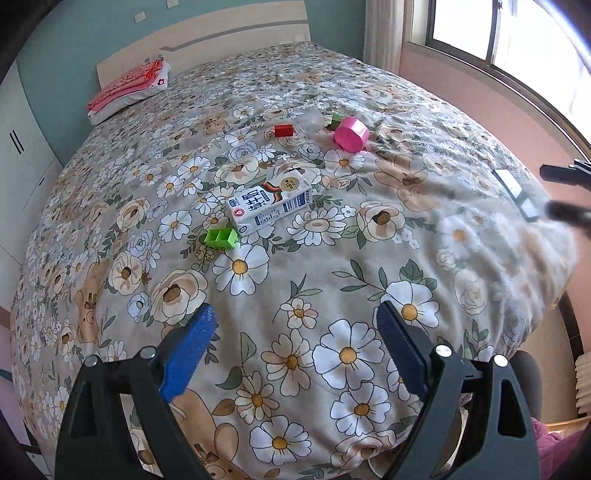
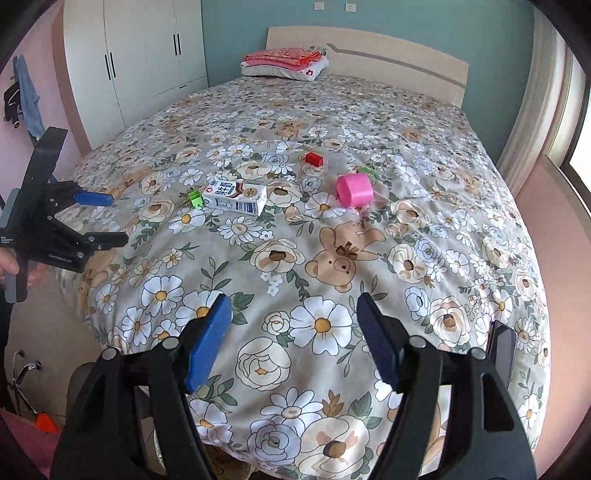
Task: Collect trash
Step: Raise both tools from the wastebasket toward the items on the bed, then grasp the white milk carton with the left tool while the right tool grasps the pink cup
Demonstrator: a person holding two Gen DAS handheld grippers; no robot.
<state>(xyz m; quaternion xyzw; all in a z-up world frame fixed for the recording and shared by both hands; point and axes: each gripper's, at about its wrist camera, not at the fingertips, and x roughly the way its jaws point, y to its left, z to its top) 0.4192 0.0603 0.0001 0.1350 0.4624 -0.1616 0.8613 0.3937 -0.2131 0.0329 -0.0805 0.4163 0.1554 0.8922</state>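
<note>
Both tongs are wide and hold nothing. The left tongs (image 1: 295,314) hang over the near end of the bed (image 1: 461,229). The right tongs (image 2: 293,310) hang over the same end, a bit to the side.

So I think the job has not really begun. All the trash is out on the bed, well ahead of both tongs. No piece is picked up, and I see no bin or bag to put it in.

The nearest piece ahead of the left tongs is the green block (image 1: 220,238). The milk box (image 1: 271,205) lies flat, touching it or just beside it. Farther out sit the red block (image 1: 283,130), a clear plastic box (image 1: 309,120) beside it, and the pink cup (image 1: 351,134) on its side. A small green bit (image 1: 336,120) peeks out behind the cup. At the far end is a pillow (image 1: 127,99) with folded red cloth on it.

The left view shows a window (image 1: 498,33) and only the tips of the right tongs at its right edge. The right view shows the left tongs from the side, held by a hand (image 2: 11,264), and a tall white closet (image 2: 136,55). A dark phone (image 2: 502,350) lies just right of the right tongs; the left view shows it far to the right.
</note>
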